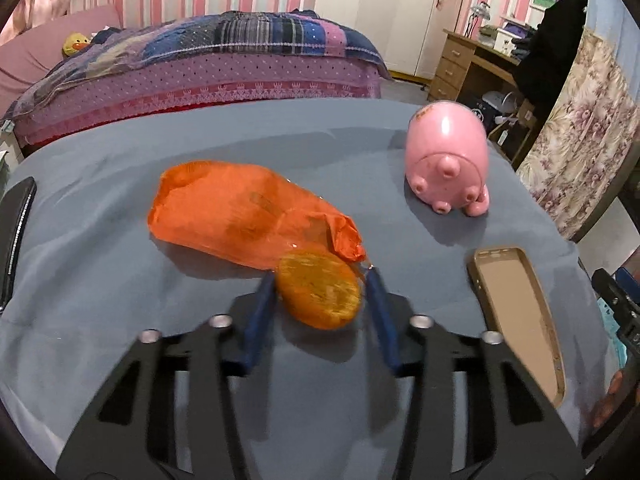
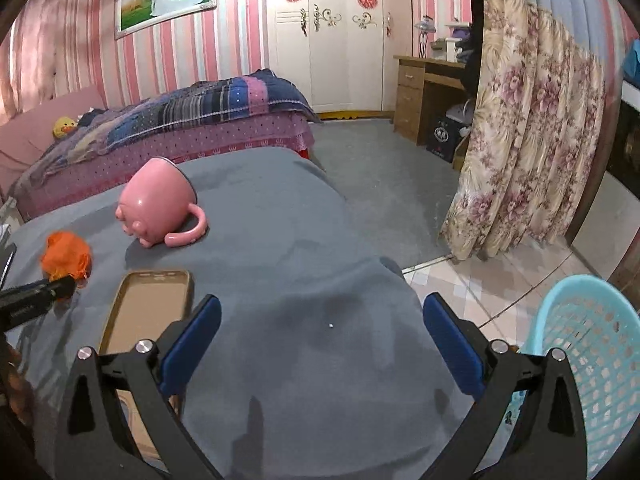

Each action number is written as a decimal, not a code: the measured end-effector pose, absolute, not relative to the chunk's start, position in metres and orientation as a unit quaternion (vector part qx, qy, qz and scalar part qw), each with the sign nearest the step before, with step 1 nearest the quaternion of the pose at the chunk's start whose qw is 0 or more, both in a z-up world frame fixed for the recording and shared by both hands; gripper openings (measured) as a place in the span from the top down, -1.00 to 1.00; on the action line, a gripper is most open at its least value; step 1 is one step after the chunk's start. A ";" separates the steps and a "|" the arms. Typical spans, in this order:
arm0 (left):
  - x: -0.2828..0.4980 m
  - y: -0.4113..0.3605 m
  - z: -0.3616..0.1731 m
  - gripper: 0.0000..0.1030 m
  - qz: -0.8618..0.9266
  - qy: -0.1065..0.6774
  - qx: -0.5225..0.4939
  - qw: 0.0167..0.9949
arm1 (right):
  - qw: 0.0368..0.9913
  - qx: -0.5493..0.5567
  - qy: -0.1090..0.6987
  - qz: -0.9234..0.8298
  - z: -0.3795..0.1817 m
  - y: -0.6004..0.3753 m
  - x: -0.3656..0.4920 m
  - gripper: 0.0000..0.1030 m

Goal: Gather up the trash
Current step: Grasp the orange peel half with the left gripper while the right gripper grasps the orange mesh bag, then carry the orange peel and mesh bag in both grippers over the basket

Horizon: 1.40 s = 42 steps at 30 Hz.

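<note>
A flat orange peel piece (image 1: pixel 318 290) sits between the blue fingers of my left gripper (image 1: pixel 320 276), which close around it, on the grey cloth of the table (image 1: pixel 120 280). Whether the pads press it is not clear. An orange plastic bag (image 1: pixel 240 216) lies just behind it; it also shows in the right wrist view (image 2: pixel 66 256). My right gripper (image 2: pixel 320 320) is wide open and empty above the table's right part. A light blue mesh basket (image 2: pixel 592 356) stands on the floor at the right.
A pink pig-shaped mug (image 1: pixel 448 160) lies on its side at the back right. A tan phone case (image 1: pixel 520 312) lies open side up on the right. A dark phone-like object (image 1: pixel 16 232) is at the left edge. A bed (image 1: pixel 200 64) stands behind the table.
</note>
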<state>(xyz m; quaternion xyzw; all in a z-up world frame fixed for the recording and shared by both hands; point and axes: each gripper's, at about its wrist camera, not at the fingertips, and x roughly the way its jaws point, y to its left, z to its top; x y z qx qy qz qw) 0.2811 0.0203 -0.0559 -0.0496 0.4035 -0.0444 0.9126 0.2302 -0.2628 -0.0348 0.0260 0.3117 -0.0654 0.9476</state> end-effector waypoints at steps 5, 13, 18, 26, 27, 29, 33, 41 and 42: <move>0.268 0.028 -0.043 0.35 -0.039 0.395 -0.039 0.917 | 0.955 0.018 0.294 -0.048 -0.033 -0.244 0.221 -0.91; 0.252 0.088 -0.012 0.35 0.038 0.368 -0.048 0.928 | 0.957 -0.002 0.289 0.030 -0.018 -0.182 0.228 -0.91; 0.247 0.132 -0.010 0.35 0.101 0.361 -0.070 0.924 | 0.950 -0.006 0.302 0.082 -0.020 -0.123 0.252 -0.91; 0.246 0.174 -0.013 0.35 0.151 0.360 -0.077 0.917 | 0.920 -0.045 0.370 0.117 -0.049 -0.040 0.300 -0.50; 0.246 0.176 -0.013 0.35 0.152 0.360 -0.081 0.917 | 0.916 -0.047 0.381 0.118 -0.053 -0.034 0.306 -0.44; 0.245 0.180 -0.014 0.35 0.155 0.359 -0.083 0.917 | 0.907 -0.051 0.401 0.122 -0.061 -0.027 0.315 -0.26; 0.244 0.183 -0.011 0.35 0.150 0.354 -0.092 0.918 | 0.900 -0.051 0.411 0.138 -0.066 -0.023 0.319 0.23; 0.240 0.162 -0.001 0.35 0.134 0.342 -0.077 0.927 | 0.923 -0.041 0.348 0.158 -0.049 -0.045 0.290 0.66; 0.240 0.159 0.001 0.35 0.130 0.340 -0.079 0.928 | 0.925 -0.042 0.343 0.159 -0.048 -0.049 0.286 0.66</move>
